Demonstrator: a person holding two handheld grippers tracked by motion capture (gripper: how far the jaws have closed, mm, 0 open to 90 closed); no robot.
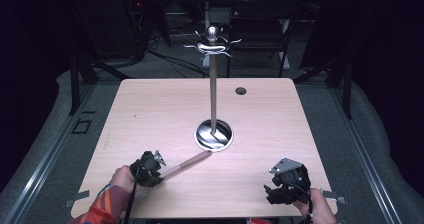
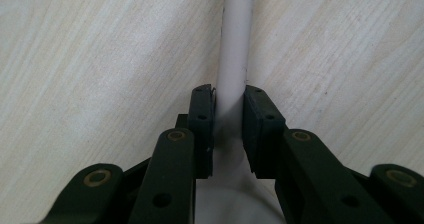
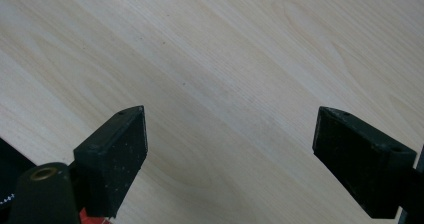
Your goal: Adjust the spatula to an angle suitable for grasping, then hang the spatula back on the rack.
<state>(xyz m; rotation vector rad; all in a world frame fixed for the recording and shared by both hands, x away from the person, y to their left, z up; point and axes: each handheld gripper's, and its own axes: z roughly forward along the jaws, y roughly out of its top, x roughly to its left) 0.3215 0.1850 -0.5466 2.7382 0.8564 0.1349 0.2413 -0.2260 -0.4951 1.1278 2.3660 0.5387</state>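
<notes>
While the left hand-held gripper (image 1: 159, 171) pinches one end of a pale rod (image 1: 187, 164), the rod lies flat on the counter (image 1: 150, 109) and stretches straight ahead of that gripper toward a shiny round base (image 1: 213, 134). Gripping it at the very end probably leaves most of its length free to be swung or lifted. In the left gripper view the rod (image 2: 235, 44) looks smooth, round and off-white, squeezed between both black pads (image 2: 202, 114). Beyond its far tip, a thin upright pole (image 1: 213, 94) rises from the base to a metal top with curled hooks (image 1: 212, 43). The right hand-held gripper (image 1: 280, 186) hovers well apart, jaws spread wide over bare wood, seemingly waiting.
</notes>
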